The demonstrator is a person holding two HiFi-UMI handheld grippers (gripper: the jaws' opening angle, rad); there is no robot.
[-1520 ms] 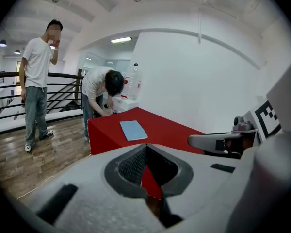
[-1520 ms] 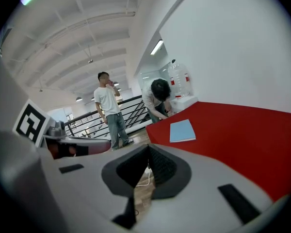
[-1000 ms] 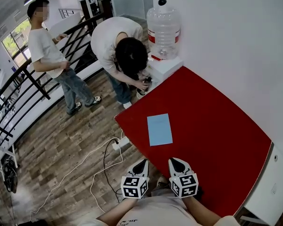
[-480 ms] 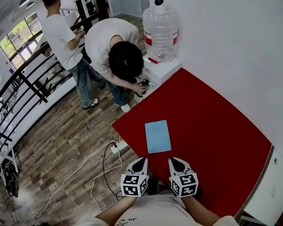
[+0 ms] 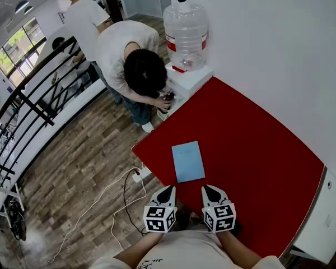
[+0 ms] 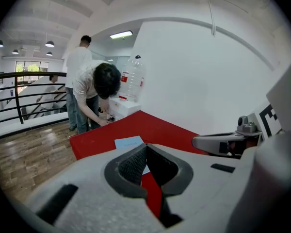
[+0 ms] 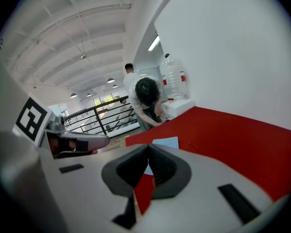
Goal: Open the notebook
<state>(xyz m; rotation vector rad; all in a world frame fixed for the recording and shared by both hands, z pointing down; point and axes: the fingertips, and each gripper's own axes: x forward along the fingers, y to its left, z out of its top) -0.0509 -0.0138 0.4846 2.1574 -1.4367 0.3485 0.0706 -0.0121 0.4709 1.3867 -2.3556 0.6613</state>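
The thin light-blue notebook (image 5: 188, 161) lies closed and flat on the red table (image 5: 257, 150). Its long side points away from the person. The left gripper (image 5: 169, 192) and right gripper (image 5: 208, 190) sit near it, fingers pressed together, holding nothing. Only the head view shows the whole notebook.
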